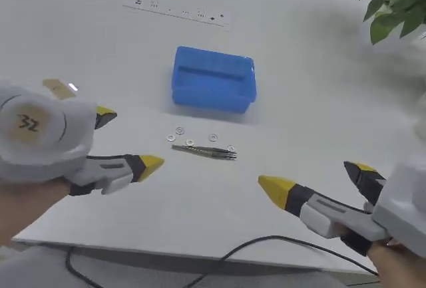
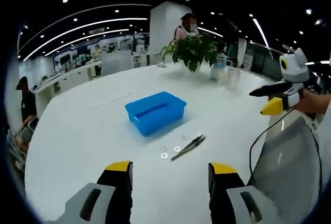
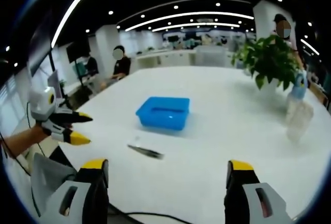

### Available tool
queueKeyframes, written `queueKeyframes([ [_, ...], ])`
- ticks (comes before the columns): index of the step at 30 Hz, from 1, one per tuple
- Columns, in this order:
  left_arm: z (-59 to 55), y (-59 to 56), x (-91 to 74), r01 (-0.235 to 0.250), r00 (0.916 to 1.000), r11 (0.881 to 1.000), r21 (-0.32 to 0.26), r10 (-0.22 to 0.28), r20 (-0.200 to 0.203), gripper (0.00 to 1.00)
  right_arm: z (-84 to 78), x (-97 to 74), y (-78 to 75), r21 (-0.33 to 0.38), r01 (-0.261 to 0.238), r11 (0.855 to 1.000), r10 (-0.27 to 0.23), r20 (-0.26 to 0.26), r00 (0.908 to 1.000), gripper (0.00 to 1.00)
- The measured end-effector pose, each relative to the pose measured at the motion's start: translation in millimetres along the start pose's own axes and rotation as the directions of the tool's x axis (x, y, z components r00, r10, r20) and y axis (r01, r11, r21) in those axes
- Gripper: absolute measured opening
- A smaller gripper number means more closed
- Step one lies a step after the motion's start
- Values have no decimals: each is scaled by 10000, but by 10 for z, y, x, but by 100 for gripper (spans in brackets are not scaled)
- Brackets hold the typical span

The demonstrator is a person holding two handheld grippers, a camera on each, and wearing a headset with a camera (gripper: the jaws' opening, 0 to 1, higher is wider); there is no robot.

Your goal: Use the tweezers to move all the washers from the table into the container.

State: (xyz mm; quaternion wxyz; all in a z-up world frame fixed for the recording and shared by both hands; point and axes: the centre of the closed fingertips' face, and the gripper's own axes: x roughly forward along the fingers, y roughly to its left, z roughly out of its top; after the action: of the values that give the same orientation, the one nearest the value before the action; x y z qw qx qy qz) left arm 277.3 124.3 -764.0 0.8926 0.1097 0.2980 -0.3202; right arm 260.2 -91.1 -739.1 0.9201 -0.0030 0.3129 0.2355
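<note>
**1. White, smooth surface** (image 1: 313,102). Broad and mostly bare. A black cable (image 1: 266,240) trails along its near edge.

**2. Blue rectangular plastic container** (image 1: 212,98). Open-topped and upright, standing just beyond the washers but apart from them. This placement likely keeps each carry short. The interior is too blurred to check.

**3. Small silver ring-shaped washers** (image 1: 190,143). About five lie flat in a loose cluster between the container and the near edge.

**4. Slim grey metal tweezers** (image 1: 203,151). They lie flat along the near side of the cluster. Whether they touch the closest washers cannot be told. Neither tool is on them.

**5. Left hand-held gripper** (image 1: 130,139). Grey body with yellow tips. The jaws are spread wide and empty, and it hovers left of the cluster.

**6. Right hand-held gripper** (image 1: 313,175). Same build, with the jaws spread wide and empty. It hovers to the right, closer to the near edge.

**7. Judgement.** The two tools flank the tweezers with jaws open, probably ready to pick them up. The task looks to be at its very start.

**8. Room for moving.**
- Bare surface lies to the left, right and near side of the tweezers.
- The container wall is the one obstacle, on the far side.
- A green leafy plant (image 1: 393,2) and a white strip (image 1: 178,12) sit well apart.
- The flat-lying tweezers offer little to grip.
- A careless pinch could scatter washers toward the near edge.
</note>
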Motion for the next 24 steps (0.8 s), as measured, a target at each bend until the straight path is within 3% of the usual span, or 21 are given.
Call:
queueKeyframes([
  [5, -38, -35, 309, 861, 9958, 9937, 713, -835, -380, 39, -90, 59, 10, 21, -184, 9998, 185, -406, 9990, 92],
  [7, -87, -70, 427, 1429, 9881, 9846, 1009, -1361, -713, 31, -120, 72, 20, 7, -220, 9998, 220, -548, 9983, 91],
  [9, -113, -52, 562, 1519, 9864, 9821, 1114, -1434, -801, 23, -143, 77, 22, -5, -251, 9997, 251, -638, 9976, 91],
  [14, -180, -74, 798, 1890, 9779, 9728, 1341, -1740, -1161, 16, -201, 104, 17, 47, -334, 9994, 337, -978, 9946, 90],
  [18, -309, -78, 963, 2198, 9660, 9573, 1880, -1868, -1785, 14, -224, 125, 20, 215, -418, 9989, 439, -1094, 9930, 90],
  [21, -314, -63, 1024, 2196, 9660, 9525, 2111, -1821, -1834, 13, -231, 156, 27, 275, -468, 9985, 497, -1175, 9918, 90],
  [24, -314, -91, 1064, 2462, 9601, 9416, 2300, -2044, -1907, 10, -224, 207, 48, 298, -552, 9980, 584, -1219, 9908, 90],
])
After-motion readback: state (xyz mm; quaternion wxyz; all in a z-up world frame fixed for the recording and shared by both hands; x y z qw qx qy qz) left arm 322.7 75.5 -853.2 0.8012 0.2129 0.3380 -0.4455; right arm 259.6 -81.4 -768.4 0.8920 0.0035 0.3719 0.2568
